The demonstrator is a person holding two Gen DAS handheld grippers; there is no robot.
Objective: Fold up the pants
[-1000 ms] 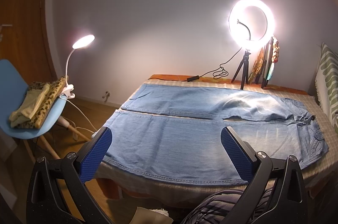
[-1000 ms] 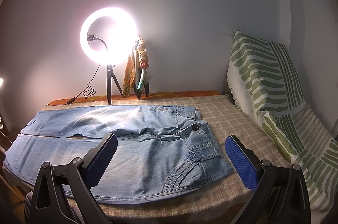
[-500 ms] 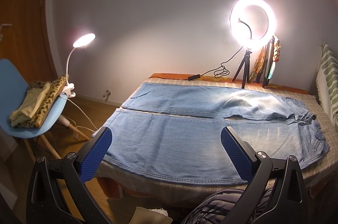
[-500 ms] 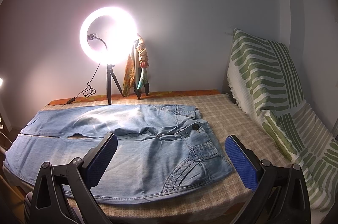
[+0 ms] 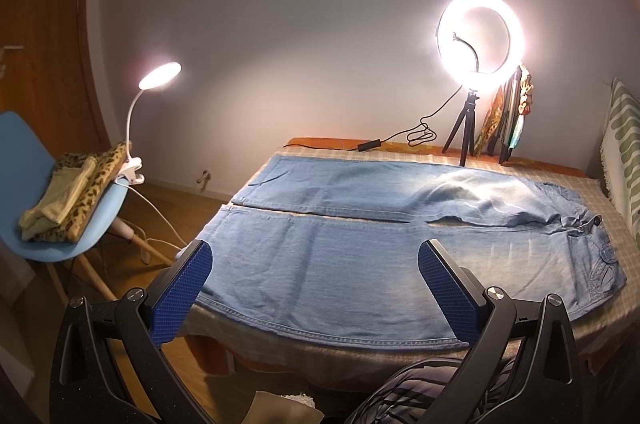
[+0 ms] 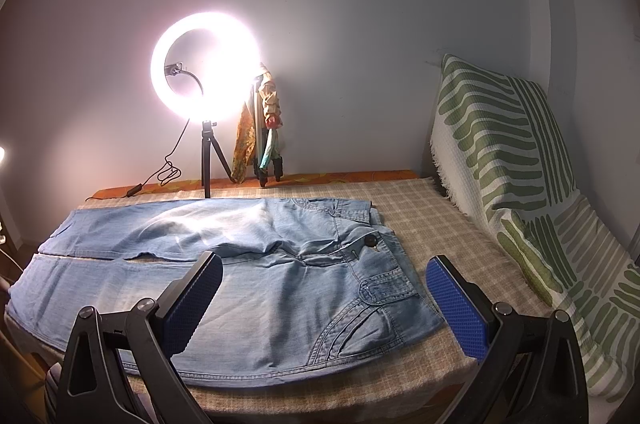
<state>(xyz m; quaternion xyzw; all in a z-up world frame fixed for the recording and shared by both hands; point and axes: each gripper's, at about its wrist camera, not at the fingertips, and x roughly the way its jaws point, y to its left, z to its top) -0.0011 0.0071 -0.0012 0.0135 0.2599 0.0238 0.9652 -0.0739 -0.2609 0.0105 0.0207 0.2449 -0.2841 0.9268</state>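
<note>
I had both grippers hanging above the near edge of the bed (image 6: 404,200), and very little had changed over the last second. In the left wrist view the scene slid only slightly, so the left gripper (image 5: 316,264) had drifted a touch and no more; the right wrist view stayed nearly the same. Neither tool had reached the cloth.

The pants (image 5: 360,248), light blue denim, lay spread flat on the checked cover, legs running to the left and the waistband (image 6: 384,256) to the right, near the striped cushion (image 6: 500,152). The two legs lay side by side with a thin gap between them, the far leg a little rumpled near the crotch. The near hem hung just at the bed's near edge.

The left gripper was released, its blue pads wide apart over the near leg, gripping nothing. The right gripper (image 6: 324,280) was likewise spread wide, over the hip and pocket area, and empty.

From this I judged that folding had not begun: no layer was doubled over. The small drift read to me as lining up before descent. The likely first move was to pinch the near leg's edge at two places and carry it over the far leg.

A ring light (image 5: 480,40) glared at the far side, washing out some denim.
</note>
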